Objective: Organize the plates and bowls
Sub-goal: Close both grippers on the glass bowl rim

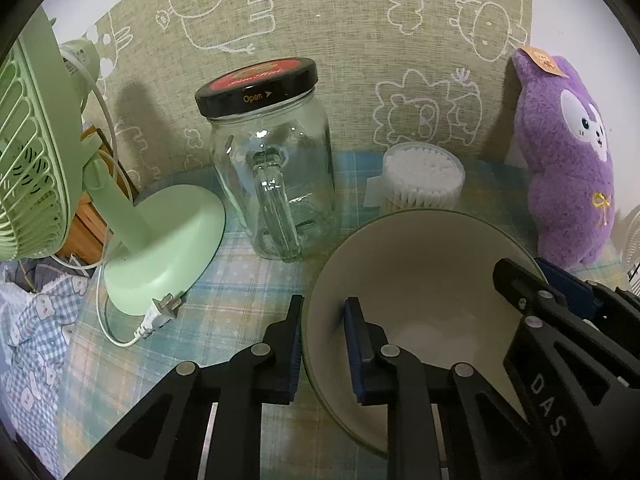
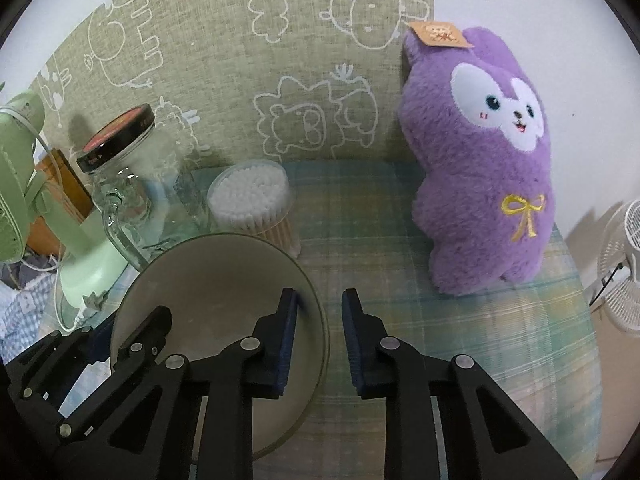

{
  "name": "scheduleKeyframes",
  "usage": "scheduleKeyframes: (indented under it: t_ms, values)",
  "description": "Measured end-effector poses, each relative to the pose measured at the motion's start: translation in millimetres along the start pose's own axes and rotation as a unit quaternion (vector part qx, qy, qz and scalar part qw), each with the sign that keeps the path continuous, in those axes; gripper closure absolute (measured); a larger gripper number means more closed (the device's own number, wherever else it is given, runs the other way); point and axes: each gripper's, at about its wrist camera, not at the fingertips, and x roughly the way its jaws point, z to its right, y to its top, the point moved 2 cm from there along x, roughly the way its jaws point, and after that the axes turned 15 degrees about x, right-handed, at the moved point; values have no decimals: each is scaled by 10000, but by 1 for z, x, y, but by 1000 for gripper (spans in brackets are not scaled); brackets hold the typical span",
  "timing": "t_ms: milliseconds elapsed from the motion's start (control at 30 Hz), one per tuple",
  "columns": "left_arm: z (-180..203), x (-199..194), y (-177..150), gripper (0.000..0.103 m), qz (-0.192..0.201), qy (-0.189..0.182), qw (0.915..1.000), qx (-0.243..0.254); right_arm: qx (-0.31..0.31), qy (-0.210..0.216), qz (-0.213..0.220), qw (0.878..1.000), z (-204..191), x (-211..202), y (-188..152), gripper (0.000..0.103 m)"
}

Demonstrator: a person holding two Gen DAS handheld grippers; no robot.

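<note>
left tool (image 1: pixel 324 344) clamped on the bowl's (image 1: pixel 416 280) left rim, one pad outside, one inside. bowl sits on the plaid desk (image 2: pixel 400 240) in front of the jar (image 1: pixel 272 168) and cotton swabs (image 2: pixel 252 200). right tool (image 2: pixel 320 340) clamped on its right rim.

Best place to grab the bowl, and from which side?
Grip the bowl by its thin upright rim, one finger inside, one outside, coming from above on opposite sides, as the left gripper and right gripper straddle it now. Its wide, smooth wall offers nothing else.
</note>
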Motion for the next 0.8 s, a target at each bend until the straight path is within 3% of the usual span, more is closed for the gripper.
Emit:
scheduleKeyframes:
  t_ms: [67, 800]
  values:
    - [0, 0, 0, 86, 13, -8, 10000, 0, -17, 39, -25, 10000, -2, 2, 0, 84]
    - [-2, -12, -7, 87, -22, -136, 9998, -134, -57, -115, -6, 9999, -6, -12, -6, 84]
